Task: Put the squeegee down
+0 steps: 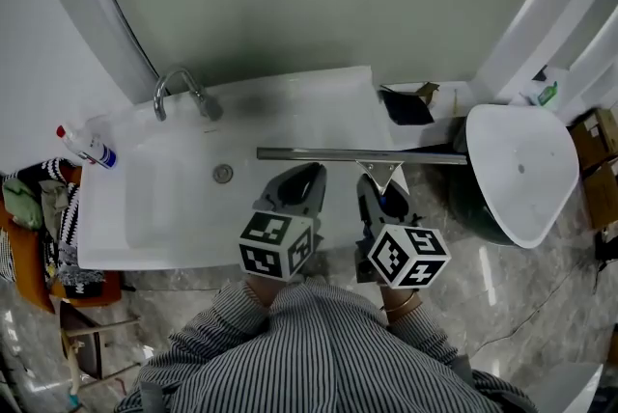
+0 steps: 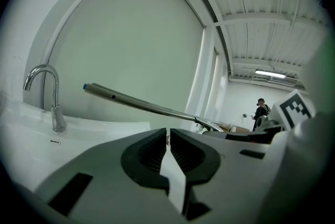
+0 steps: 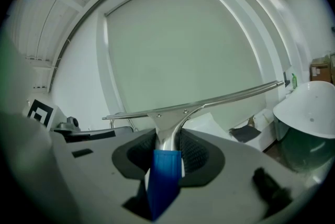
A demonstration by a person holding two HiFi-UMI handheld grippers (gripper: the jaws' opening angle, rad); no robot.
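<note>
"Blue plastic, that's the handle [image 3: 163, 176]. The right gripper [image 3: 170, 140] has its jaws pinching it just under the steel neck, at the near edge of the basin [image 1: 145, 208]."

"And the left gripper [image 2: 168, 136], beside it at that same edge?"

"Jaws drawn together with only a slit between them, and nothing in it. It carries no load."

"So the squeegee [image 1: 359, 153] hangs from that one pinch."

"Yes, up in the air over the basin's right end, not set down yet. The blade [image 1: 319, 153] lies crosswise. One tip is above the bowl near the drain [image 1: 223, 174], and the other reaches past the basin's right edge."

"That overhang bothers me."

"Me too. If the jaws part from this height, I'd expect the blade to strike the basin's hard rim, bounce, and either slide into the bowl or tip off the right edge."

"And the grip itself?"

"It's narrow, with a long bar out in front. Any tilt on the way down could let the bar swing in the jaws, so one tip would land first and skid."

"Anything farther back to hit?"

"The tap [image 1: 180, 88] stands at the basin's far left, well apart from the blade. A spray bottle [image 1: 89, 148] sits at the basin's left edge, farther off. Only a wide leftward sweep would reach either one."
</note>
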